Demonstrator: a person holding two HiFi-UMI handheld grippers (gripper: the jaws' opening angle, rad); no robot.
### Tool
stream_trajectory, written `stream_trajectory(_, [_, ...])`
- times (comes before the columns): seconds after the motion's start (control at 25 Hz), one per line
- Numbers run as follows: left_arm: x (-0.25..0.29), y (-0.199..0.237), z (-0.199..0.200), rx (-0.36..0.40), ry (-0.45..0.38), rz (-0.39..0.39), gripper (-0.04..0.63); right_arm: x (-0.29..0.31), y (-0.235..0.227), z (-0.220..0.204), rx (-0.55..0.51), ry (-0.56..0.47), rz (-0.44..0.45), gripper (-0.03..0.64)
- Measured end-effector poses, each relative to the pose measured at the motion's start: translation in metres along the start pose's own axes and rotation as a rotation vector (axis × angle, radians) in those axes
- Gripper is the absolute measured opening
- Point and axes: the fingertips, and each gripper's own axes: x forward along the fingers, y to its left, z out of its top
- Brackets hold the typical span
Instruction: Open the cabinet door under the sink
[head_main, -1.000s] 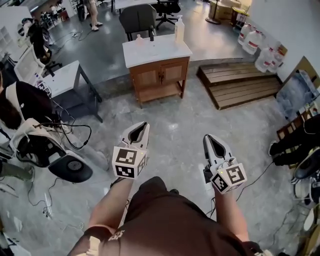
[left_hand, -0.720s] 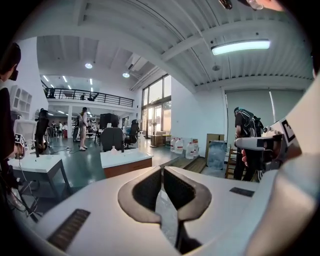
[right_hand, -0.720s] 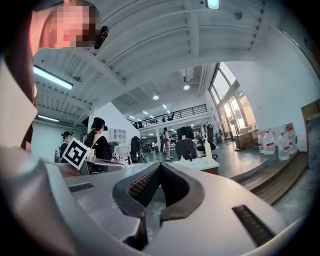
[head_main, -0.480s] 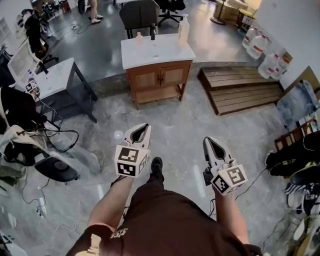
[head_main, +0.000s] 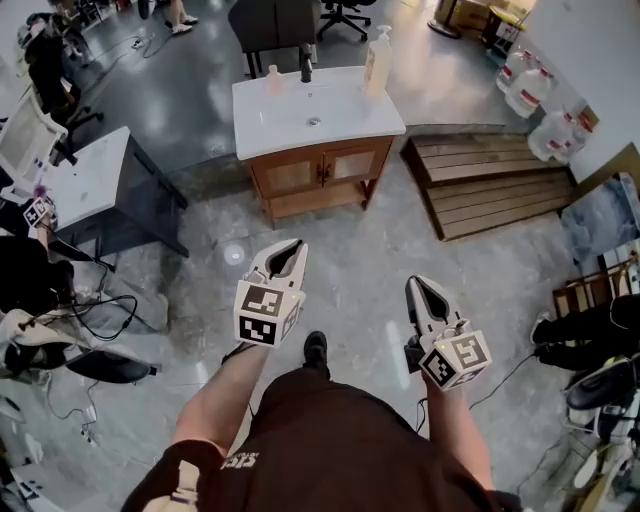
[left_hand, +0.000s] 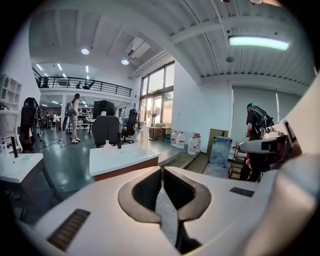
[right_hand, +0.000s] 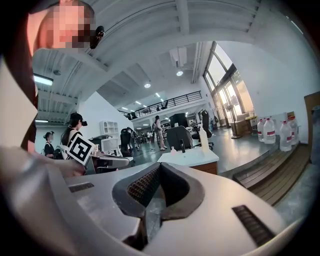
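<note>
Wood-brown under a white top, the cabinet stands at the far side of the grey floor, well apart from both of our grippers. The sink is set into that white top, with a tall pump bottle at its right corner and a low wooden platform off to the right. The two doors below the sink sit flush and closed, with small dark handles at the seam where they meet.

We hold the left gripper out in front, its jaws pressed together with nothing between them; the left gripper view shows the tips meeting over open air, with the cabinet's white top far off beyond them. The right gripper is the same: jaws together and empty, pointed towards the cabinet across the room.

As we judge it, nothing of the task proper is done. We are in the approach, with a wide stretch of bare floor between us and the doors. What is left is nearly all of it: closing the gap, getting low enough to reach under the sink, spreading one pair of jaws, taking a handle and swinging that door outward. Which door and which gripper we cannot tell from here.
</note>
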Motion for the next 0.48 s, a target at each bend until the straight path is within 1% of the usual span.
stream_trajectory(0.28, [0.049, 0.053, 0.011, -0.004, 0.013, -0.020, 0.029, 0.075, -0.015, 0.012, 0.010, 0.026, -0.005, 0.012])
stream_trajectory(0.4, [0.055, 0.060, 0.010, -0.029, 0.012, -0.014, 0.029, 0.091, -0.015, 0.013, 0.002, 0.050, 0.016, 0.013])
stream_trajectory(0.48, [0.060, 0.062, 0.008, -0.033, 0.013, -0.012, 0.029, 0.103, -0.017, 0.014, -0.004, 0.055, 0.033, 0.013])
